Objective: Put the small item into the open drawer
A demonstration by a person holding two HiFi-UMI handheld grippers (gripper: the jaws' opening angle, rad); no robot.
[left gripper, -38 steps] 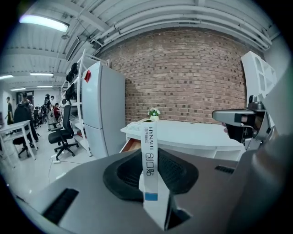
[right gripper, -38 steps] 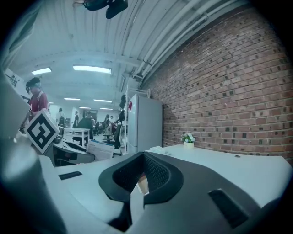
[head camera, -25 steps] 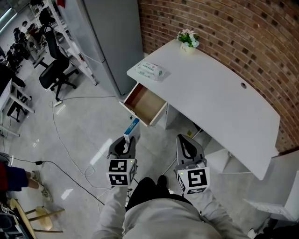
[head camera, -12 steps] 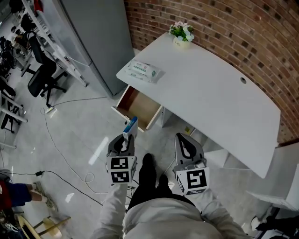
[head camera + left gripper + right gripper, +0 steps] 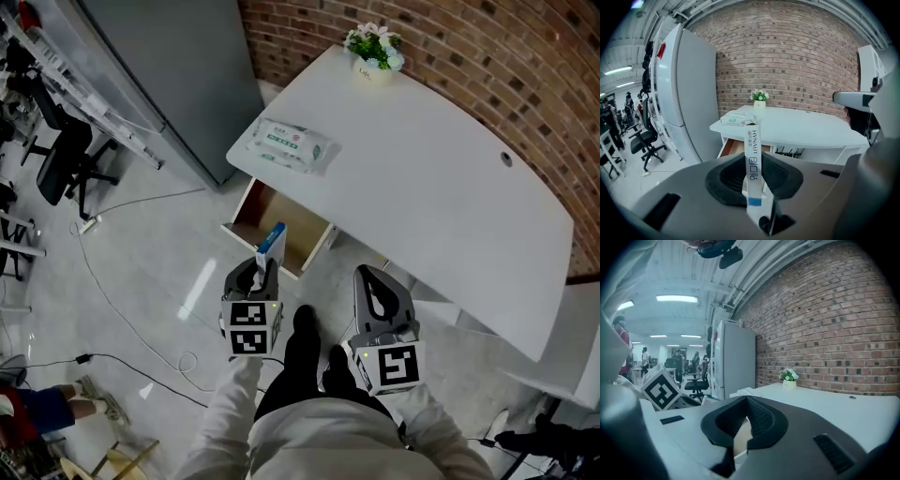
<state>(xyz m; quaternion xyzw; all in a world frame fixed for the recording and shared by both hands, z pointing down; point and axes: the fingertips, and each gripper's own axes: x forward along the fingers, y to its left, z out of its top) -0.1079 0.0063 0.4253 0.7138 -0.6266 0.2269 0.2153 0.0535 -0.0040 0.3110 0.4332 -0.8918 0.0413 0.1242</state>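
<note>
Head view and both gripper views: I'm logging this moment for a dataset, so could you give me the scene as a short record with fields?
Left gripper: jaws shut on the small box, held upright
Right gripper: jaws together, nothing between them
Drawer: pulled open under the desk's left end; no contents visible
Small box position: in front of the drawer, not yet inside it
Desk: white, against a brick wall
On the desk: wipes pack near the drawer end, flower pot at the far edge

The open drawer is reachable from above (its back end sits under the desk edge).
</note>
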